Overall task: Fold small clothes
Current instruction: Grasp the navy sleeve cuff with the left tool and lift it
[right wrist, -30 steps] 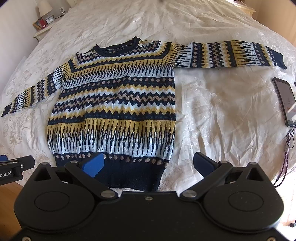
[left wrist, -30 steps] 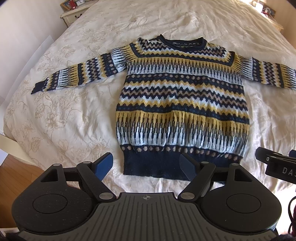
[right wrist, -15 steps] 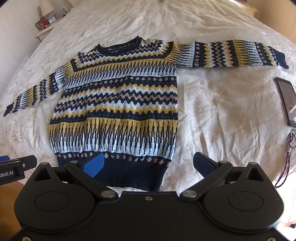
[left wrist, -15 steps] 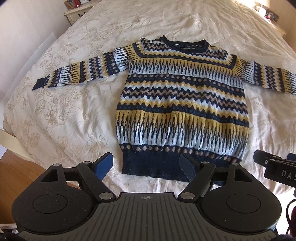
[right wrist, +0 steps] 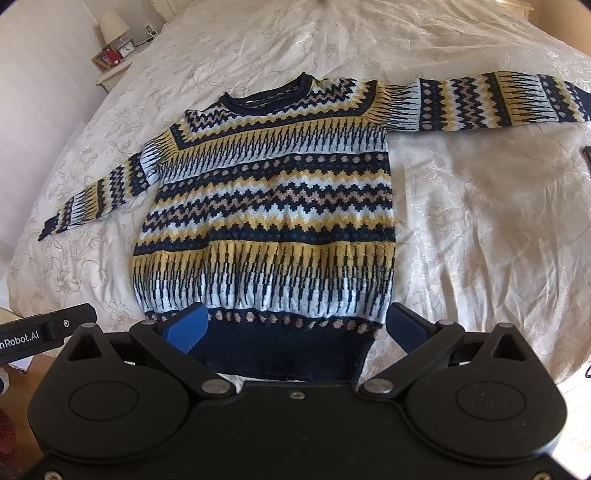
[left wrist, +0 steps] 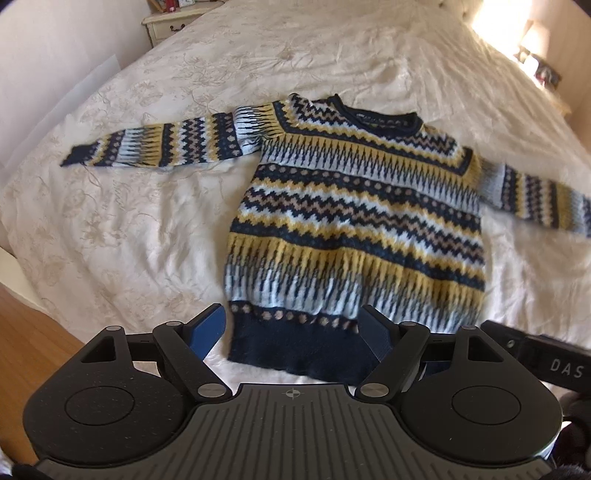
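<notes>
1. Far left, the cream wooden nightstand (left wrist: 173,18) stands beside the bed, clear of the work.
2. The left sleeve (left wrist: 159,147) lies stretched toward the bed's left edge. It sits further from that edge of the view than a moment ago, so the left tool has swung leftward.
3. The left tool (left wrist: 291,330), jaws spread wide and holding nothing, hovers over the near left corner of the dark hem.
4. The navy, yellow and pale-blue zigzag knitted sweater (right wrist: 266,206) lies flat, face up, in the middle of the cream embroidered bedspread (right wrist: 480,221), hem toward the foot edge. It has not shifted or creased.
5. The right tool (right wrist: 295,325), also gaping and empty, has edged closer over the hem.
6. The right sleeve (right wrist: 491,99) reaches toward the right edge.
7. My reading: both tools are only lining up; folding hasn't begun, and a sleeve or the hem comes first.
</notes>
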The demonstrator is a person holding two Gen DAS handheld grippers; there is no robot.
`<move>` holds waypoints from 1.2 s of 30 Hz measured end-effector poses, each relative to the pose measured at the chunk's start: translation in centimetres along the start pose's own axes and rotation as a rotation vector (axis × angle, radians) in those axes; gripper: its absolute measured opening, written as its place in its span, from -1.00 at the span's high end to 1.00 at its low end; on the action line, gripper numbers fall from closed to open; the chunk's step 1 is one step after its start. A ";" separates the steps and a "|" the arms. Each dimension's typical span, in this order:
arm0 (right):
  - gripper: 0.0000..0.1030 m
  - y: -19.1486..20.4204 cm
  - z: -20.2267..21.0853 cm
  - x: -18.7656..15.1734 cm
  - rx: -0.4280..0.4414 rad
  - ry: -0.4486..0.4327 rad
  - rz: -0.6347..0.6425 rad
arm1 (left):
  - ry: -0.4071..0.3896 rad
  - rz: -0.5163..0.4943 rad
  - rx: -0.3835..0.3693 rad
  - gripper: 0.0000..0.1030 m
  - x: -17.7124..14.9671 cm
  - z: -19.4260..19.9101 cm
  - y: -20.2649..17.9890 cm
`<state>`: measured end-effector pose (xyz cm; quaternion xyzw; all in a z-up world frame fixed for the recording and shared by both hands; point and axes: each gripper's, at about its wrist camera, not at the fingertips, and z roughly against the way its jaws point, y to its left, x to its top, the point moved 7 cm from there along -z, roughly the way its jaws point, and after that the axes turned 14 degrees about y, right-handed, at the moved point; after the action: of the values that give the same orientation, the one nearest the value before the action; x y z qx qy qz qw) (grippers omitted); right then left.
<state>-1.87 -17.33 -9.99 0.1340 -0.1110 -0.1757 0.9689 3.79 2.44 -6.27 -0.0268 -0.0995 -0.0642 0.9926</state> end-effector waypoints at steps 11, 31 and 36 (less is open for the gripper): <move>-0.99 2.4 -1.7 3.3 0.083 -0.006 0.000 | -0.012 0.097 -0.262 -0.52 4.0 -2.5 3.5; -0.99 13.2 1.4 16.9 0.145 -0.463 0.177 | -0.428 0.270 -0.025 -0.52 19.4 1.0 21.0; -0.99 16.9 0.3 18.3 0.051 -0.506 0.249 | -0.354 0.371 -0.045 -0.52 20.0 -3.5 25.9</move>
<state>19.97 -8.89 -1.56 0.0956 -0.3696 -0.0802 0.9208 27.36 25.44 -6.68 -0.0774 -0.2637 0.1225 0.9537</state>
